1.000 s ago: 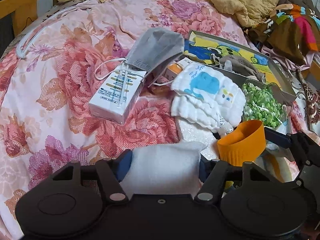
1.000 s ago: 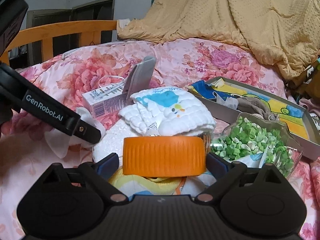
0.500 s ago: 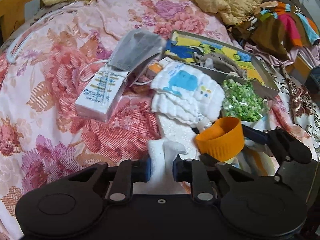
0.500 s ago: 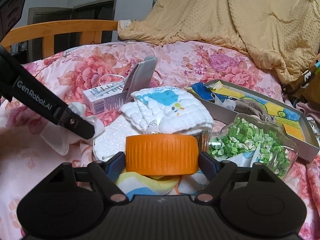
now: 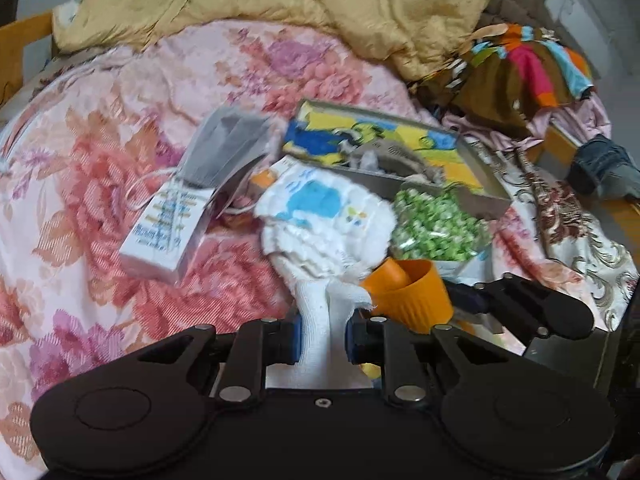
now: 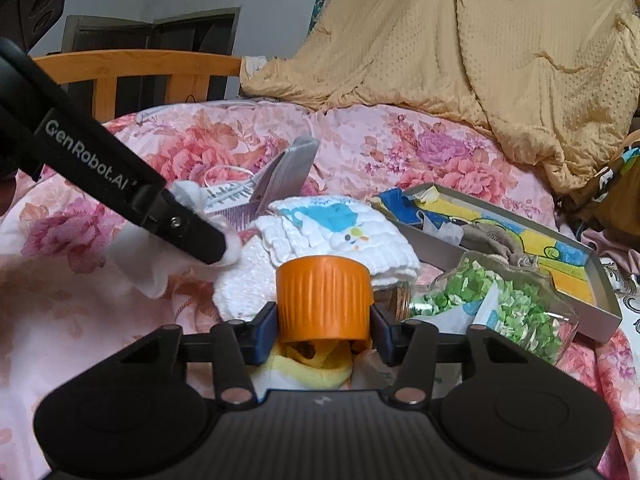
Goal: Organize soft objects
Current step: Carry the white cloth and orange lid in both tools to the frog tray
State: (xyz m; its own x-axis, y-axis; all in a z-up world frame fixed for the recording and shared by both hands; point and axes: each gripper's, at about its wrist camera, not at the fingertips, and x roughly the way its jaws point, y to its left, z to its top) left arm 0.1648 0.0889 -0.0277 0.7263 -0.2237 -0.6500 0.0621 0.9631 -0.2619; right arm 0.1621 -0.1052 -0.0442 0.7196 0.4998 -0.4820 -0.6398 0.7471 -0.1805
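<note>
Left wrist view: the left gripper [image 5: 322,340] is nearly closed, pinching a bunched white cloth [image 5: 320,320] that rises straight ahead of the jaws at lower centre. Just right of it sits the orange cap [image 5: 408,294] with the right gripper [image 5: 460,304] reaching in from the right.

The right wrist view shows what this one hides: the right gripper's [image 6: 323,330] jaws are closing on the cap [image 6: 323,298], pads at its sides, its ribbed wall upright. Beyond it, right of centre, lies the jar [image 6: 492,312] of green bits, neck towards the cap. The tray [image 6: 600,300] lies behind.
</note>
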